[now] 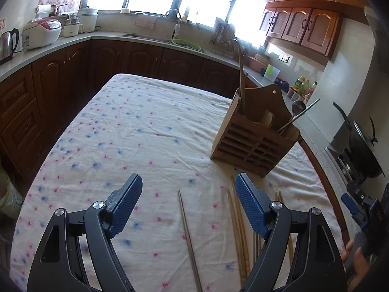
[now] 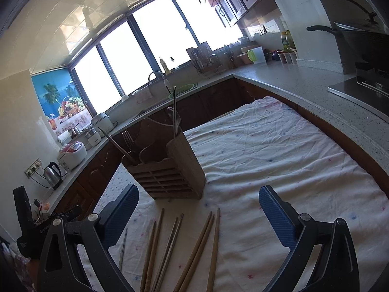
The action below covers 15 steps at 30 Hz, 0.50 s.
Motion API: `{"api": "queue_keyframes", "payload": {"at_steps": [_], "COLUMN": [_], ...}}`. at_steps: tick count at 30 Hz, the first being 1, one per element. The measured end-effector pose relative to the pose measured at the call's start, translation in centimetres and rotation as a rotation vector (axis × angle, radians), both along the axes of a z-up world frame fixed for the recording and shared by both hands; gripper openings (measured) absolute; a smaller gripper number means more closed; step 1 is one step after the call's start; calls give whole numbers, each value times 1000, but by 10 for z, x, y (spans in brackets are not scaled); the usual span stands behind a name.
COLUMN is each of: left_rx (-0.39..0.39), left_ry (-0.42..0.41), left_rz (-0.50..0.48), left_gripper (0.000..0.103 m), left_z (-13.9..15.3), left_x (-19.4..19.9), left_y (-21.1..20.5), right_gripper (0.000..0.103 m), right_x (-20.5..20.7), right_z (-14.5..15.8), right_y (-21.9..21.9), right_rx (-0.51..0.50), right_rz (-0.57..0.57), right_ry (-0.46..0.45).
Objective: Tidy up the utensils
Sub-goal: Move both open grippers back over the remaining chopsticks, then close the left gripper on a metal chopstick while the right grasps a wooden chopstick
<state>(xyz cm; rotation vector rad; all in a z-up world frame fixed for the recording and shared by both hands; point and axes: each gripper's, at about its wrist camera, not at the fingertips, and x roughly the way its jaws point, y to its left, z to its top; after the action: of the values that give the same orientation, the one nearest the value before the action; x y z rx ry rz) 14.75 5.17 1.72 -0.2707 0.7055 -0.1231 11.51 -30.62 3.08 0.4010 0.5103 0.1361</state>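
A slatted wooden utensil holder [image 1: 252, 138] stands on the flowered cloth at right, and also shows in the right wrist view [image 2: 170, 168]. It holds a wooden spatula [image 1: 240, 73], a metal ladle [image 1: 297, 112] and forks [image 2: 127, 138]. Several wooden chopsticks [image 2: 194, 248] lie loose on the cloth in front of it, also in the left wrist view [image 1: 239, 233], with one metal chopstick [image 1: 188, 236] apart to the left. My left gripper [image 1: 188, 187] is open and empty above the metal chopstick. My right gripper [image 2: 198, 197] is open and empty above the chopsticks.
The table's cloth [image 1: 136, 126] ends at a wooden edge [image 1: 323, 177]. Counters surround it, with a kettle [image 1: 8, 42], rice cooker [image 1: 41, 32], sink [image 1: 150, 36] and a wok on the stove [image 1: 364, 146]. The other gripper and hand [image 1: 359, 238] show at far right.
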Motion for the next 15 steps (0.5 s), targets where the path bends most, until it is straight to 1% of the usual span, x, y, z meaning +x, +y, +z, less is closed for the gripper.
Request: {"api": "queue_keyframes", "payload": {"at_steps": [7, 10, 12, 13, 15], "left_rx": [37, 55, 64, 69, 84], "left_ry": [54, 78, 92, 98, 112], "left_rz": [-6, -10, -14, -16, -19], "left_gripper": [80, 80, 80, 80, 78], "left_z": [-21, -28, -32, -33, -37], "left_x": [-1, 1, 3, 4, 7], "left_y": [-5, -8, -10, -10, -13], "right_gripper": [99, 91, 81, 79, 70], "right_x": [-2, 1, 5, 6, 9], "right_z": [-22, -29, -33, -36, -41], "right_y": [12, 17, 20, 21, 23], "right_rx": [-66, -98, -108, -116, -131], "right_rz": [24, 35, 40, 40, 41], "right_ry": [57, 80, 102, 114, 139]}}
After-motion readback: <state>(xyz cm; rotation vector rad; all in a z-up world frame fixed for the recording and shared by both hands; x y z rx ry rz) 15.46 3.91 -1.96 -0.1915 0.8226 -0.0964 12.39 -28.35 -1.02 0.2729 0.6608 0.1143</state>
